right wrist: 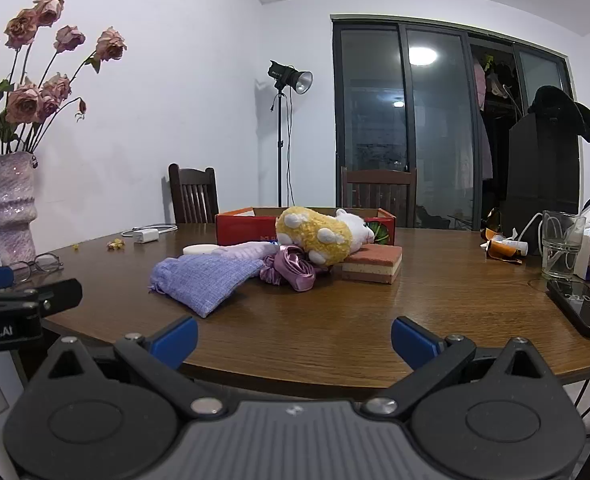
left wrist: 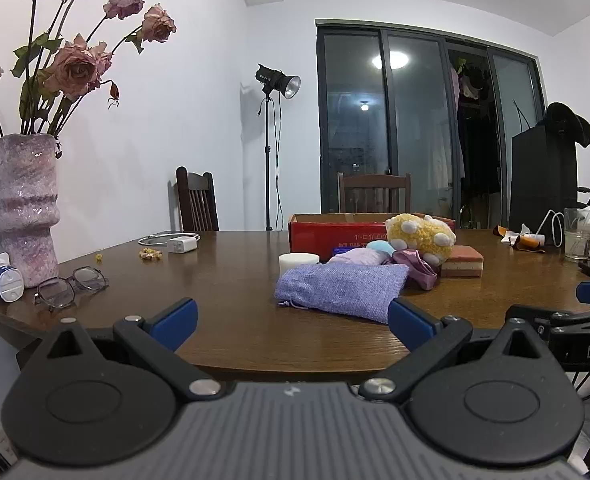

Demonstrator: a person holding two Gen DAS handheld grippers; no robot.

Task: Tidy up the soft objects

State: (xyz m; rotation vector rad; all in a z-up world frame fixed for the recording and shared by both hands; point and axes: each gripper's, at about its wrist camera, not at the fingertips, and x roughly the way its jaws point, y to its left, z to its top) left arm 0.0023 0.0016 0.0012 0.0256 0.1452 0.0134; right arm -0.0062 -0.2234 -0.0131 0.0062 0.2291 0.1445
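Observation:
A pile of soft things lies mid-table: a lilac drawstring pouch (left wrist: 341,288) (right wrist: 205,276), a purple satin scrunchie (left wrist: 415,267) (right wrist: 291,270), a yellow and white plush toy (left wrist: 421,236) (right wrist: 319,236), a layered sponge (left wrist: 463,262) (right wrist: 375,266) and a white round puff (left wrist: 299,261) (right wrist: 201,249). Behind them stands an open red cardboard box (left wrist: 327,232) (right wrist: 247,228). My left gripper (left wrist: 293,324) is open at the near table edge, short of the pouch. My right gripper (right wrist: 295,338) is open too, with nothing between its fingers.
A pink vase (left wrist: 25,208) (right wrist: 9,204) of dried roses stands at the left, with glasses (left wrist: 71,286) (right wrist: 39,264) and a charger (left wrist: 181,245) nearby. A drinking glass (right wrist: 563,244) and a phone (right wrist: 585,306) are at the right. Wooden chairs (right wrist: 379,196) stand behind the table (right wrist: 335,328).

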